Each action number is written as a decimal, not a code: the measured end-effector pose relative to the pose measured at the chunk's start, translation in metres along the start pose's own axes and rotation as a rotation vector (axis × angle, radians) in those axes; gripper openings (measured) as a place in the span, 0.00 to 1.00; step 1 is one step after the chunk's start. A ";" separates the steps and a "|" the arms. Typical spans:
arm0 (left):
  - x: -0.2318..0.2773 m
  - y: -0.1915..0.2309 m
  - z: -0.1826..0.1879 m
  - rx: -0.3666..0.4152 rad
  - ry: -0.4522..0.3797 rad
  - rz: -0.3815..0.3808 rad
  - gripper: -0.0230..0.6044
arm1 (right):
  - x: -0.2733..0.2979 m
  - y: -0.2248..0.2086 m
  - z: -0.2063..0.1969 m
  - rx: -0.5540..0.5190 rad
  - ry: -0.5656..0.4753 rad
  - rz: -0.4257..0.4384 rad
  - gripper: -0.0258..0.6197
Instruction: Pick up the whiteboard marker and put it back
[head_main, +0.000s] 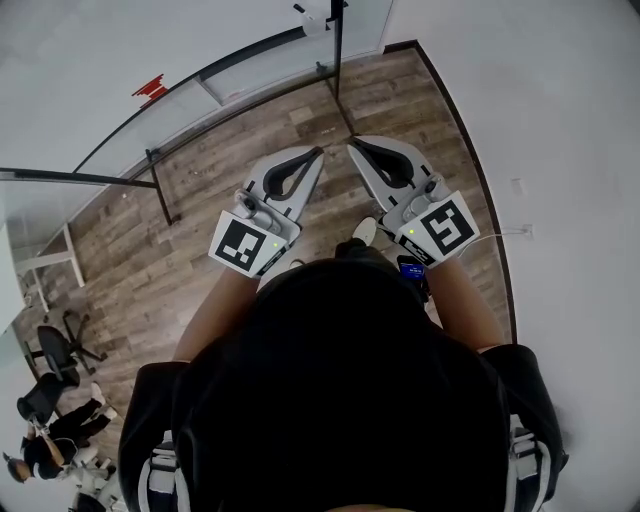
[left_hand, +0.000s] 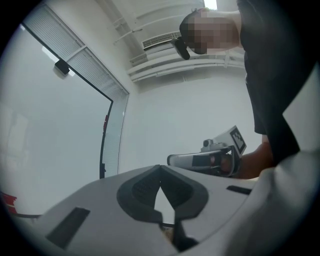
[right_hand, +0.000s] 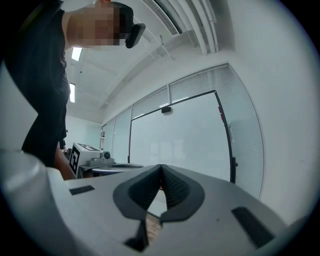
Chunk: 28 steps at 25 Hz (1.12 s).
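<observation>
- Head view, far left: looks down on black office chairs (head_main: 55, 352) and a person (head_main: 45, 440) on the wood-plank floor (head_main: 230, 160).
- Upper left: shows a small red thing (head_main: 150, 88) against a pale, black-framed panel; too small to name.
- Left of centre: finds the left gripper (head_main: 316, 154) held out level over the floor, jaws closed together with nothing between, marker cube (head_main: 243, 243) at its near end.
- Left gripper view: bears that out, with dark pads meeting at the tips and empty; catches the right gripper (left_hand: 171, 160) off to the right, held in a hand (left_hand: 235, 162).
- Right of centre in the head view: finds the right gripper beside the left one, tips near each other yet apart, jaws likewise pressed together and empty.
- Just below: shows a white shoe (head_main: 365, 230) and a dark device (head_main: 411, 268) with a blue-lit screen.
- Right gripper view: confirms pads closed tip to tip on nothing; faces a black-framed whiteboard (right_hand: 175, 135) ahead, blinds (right_hand: 245, 125) beside it.
- Far right of the head view: shows a plain white wall (head_main: 560, 120).
- Place of the whiteboard marker: cannot tell, not made out in any view.
</observation>
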<state>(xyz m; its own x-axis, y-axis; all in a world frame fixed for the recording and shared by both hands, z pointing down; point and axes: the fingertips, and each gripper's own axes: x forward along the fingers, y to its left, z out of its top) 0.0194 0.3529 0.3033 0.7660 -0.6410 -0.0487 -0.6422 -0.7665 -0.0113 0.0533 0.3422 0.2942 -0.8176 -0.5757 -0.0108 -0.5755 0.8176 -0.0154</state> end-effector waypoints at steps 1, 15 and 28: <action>0.010 -0.002 0.000 -0.003 0.002 -0.003 0.04 | -0.003 -0.008 0.001 -0.004 0.000 0.008 0.04; 0.090 0.012 -0.006 0.006 0.024 0.083 0.04 | -0.016 -0.087 -0.008 0.013 0.019 0.098 0.04; 0.119 0.018 -0.014 -0.011 0.056 0.148 0.04 | -0.025 -0.123 -0.020 0.014 0.034 0.146 0.04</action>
<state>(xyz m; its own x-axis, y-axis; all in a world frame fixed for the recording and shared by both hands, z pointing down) 0.1000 0.2624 0.3116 0.6640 -0.7477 0.0064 -0.7477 -0.6640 0.0031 0.1446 0.2559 0.3161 -0.8928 -0.4499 0.0198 -0.4503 0.8924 -0.0297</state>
